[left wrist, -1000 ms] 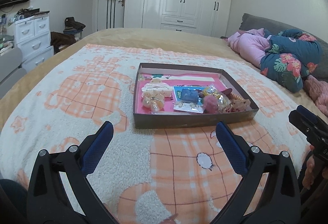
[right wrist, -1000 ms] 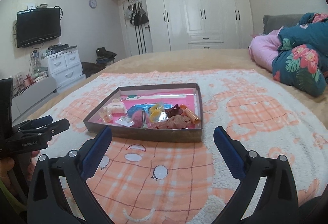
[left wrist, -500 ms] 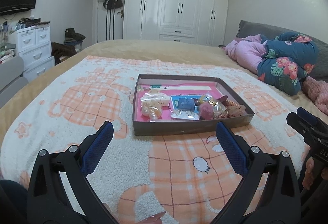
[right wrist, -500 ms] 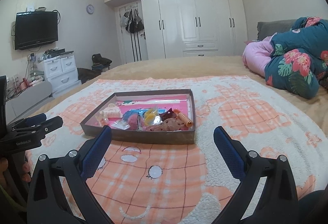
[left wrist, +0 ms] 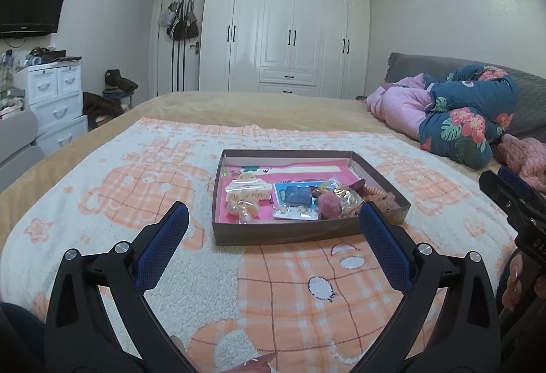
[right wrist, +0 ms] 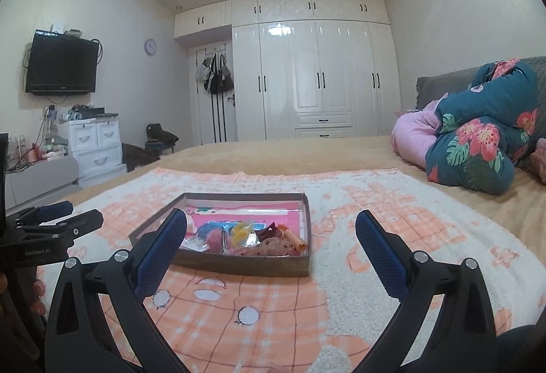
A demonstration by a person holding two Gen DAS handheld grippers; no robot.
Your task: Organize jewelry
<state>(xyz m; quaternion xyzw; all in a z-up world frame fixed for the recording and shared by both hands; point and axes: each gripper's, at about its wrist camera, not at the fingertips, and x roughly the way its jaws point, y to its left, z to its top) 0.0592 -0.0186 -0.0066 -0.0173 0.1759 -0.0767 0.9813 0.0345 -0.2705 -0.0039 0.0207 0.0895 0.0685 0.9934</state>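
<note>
Grippers first: we hold the left gripper (left wrist: pixel 273 219) and the right gripper (right wrist: pixel 271 229) with jaws spread wide, both empty, above the peach-and-white blanket (left wrist: pixel 170 175). Ahead of both, resting on that blanket, sits the shallow brown box (left wrist: pixel 307 231) with a pink lining. Jewelry and hair pieces are piled inside: a cream claw clip (left wrist: pixel 247 187) at its left, a blue card (left wrist: pixel 297 195) mid-box, an orange spiral tie (right wrist: pixel 296 238) at its right. We touch nothing.
</note>
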